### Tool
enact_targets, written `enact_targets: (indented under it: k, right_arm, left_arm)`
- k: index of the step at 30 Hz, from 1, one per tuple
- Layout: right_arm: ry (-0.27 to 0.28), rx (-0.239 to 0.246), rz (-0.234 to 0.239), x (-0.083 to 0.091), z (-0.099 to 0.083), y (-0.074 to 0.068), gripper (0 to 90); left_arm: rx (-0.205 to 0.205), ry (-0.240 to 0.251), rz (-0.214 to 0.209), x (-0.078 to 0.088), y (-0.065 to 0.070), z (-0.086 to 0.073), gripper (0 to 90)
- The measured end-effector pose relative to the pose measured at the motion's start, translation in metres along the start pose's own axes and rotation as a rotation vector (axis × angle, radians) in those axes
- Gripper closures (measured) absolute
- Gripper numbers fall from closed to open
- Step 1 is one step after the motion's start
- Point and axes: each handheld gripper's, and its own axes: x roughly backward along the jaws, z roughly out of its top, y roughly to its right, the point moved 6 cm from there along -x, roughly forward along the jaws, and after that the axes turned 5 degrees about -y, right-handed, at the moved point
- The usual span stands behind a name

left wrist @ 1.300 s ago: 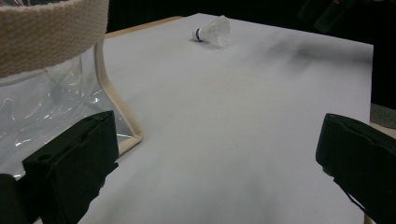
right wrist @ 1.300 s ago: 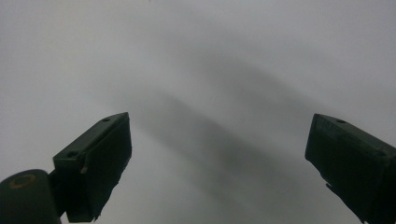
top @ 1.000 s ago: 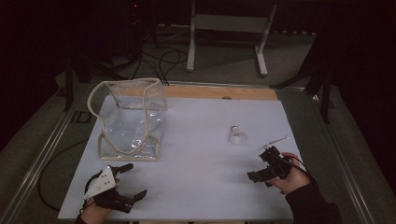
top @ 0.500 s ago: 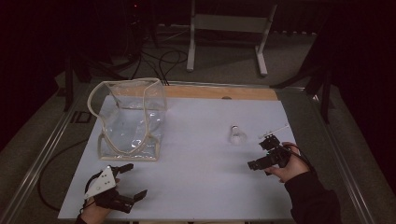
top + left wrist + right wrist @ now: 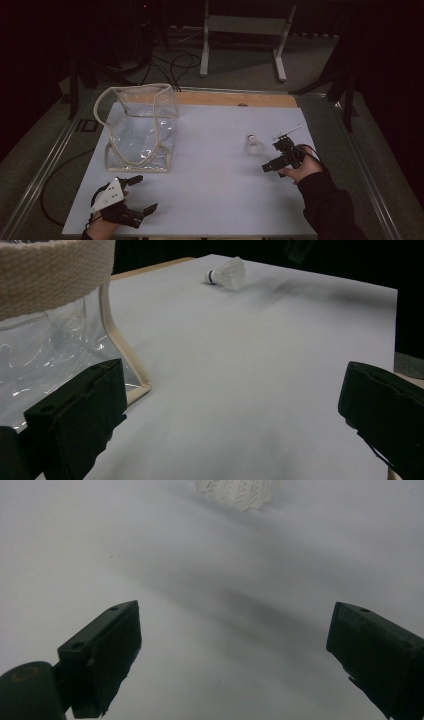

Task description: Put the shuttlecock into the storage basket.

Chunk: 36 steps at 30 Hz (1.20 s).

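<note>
A white shuttlecock (image 5: 253,144) lies on its side on the white tabletop (image 5: 215,195), right of centre. My right gripper (image 5: 274,156) hovers just to its right and nearer me, open and holding nothing. In the right gripper view the shuttlecock's feather skirt (image 5: 235,490) sits at the top edge, ahead of the open right gripper (image 5: 240,645). A clear plastic bag with beige webbing trim (image 5: 142,127) stands at the left. My left gripper (image 5: 143,193) rests open near the front edge, below the bag. In the left gripper view, the bag (image 5: 50,340) is close on the left and the shuttlecock (image 5: 227,274) far off.
A wooden strip (image 5: 235,99) runs along the table's far edge. Beyond it, on the dark floor, stand a metal frame (image 5: 240,25) and cables (image 5: 170,60). Metal rails (image 5: 45,170) flank the table's sides.
My right gripper has moved forward and a little left, closer to the shuttlecock. The left gripper, bag and shuttlecock have stayed put.
</note>
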Motion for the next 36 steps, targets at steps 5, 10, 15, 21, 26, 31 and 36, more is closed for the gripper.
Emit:
enact_targets:
  k: [5, 10, 15, 21, 26, 31, 36]
  right_arm:
    - [-0.016, -0.020, 0.009, -0.005, 0.008, 0.004, 7.5]
    - [-0.012, -0.005, 0.015, -0.010, 0.013, 0.006, 7.5]
    - [-0.013, 0.008, 0.000, -0.017, 0.018, 0.007, 7.5]
    - [-0.022, 0.015, 0.017, -0.024, 0.025, 0.008, 8.3]
    - [-0.019, 0.020, 0.019, -0.029, 0.031, 0.008, 10.4]
    - [-0.010, 0.027, 0.004, -0.031, 0.039, 0.010, 13.1]
    - [-0.024, 0.010, 0.000, -0.034, 0.047, 0.013, 13.8]
  left_arm:
    - [0.000, 0.000, -0.001, 0.000, 0.000, 0.000, 0.4]
    - [-0.005, -0.007, -0.002, 0.000, 0.000, -0.001, 0.4]
    - [-0.006, -0.008, -0.003, -0.001, 0.000, -0.001, 0.4]
    - [-0.002, -0.008, -0.004, -0.001, 0.001, -0.001, 0.4]
    - [-0.002, -0.007, -0.004, -0.001, 0.001, -0.001, 0.4]
    - [-0.001, -0.007, -0.006, -0.002, 0.001, -0.001, 0.4]
    - [-0.001, -0.008, -0.006, -0.002, 0.001, -0.002, 0.4]
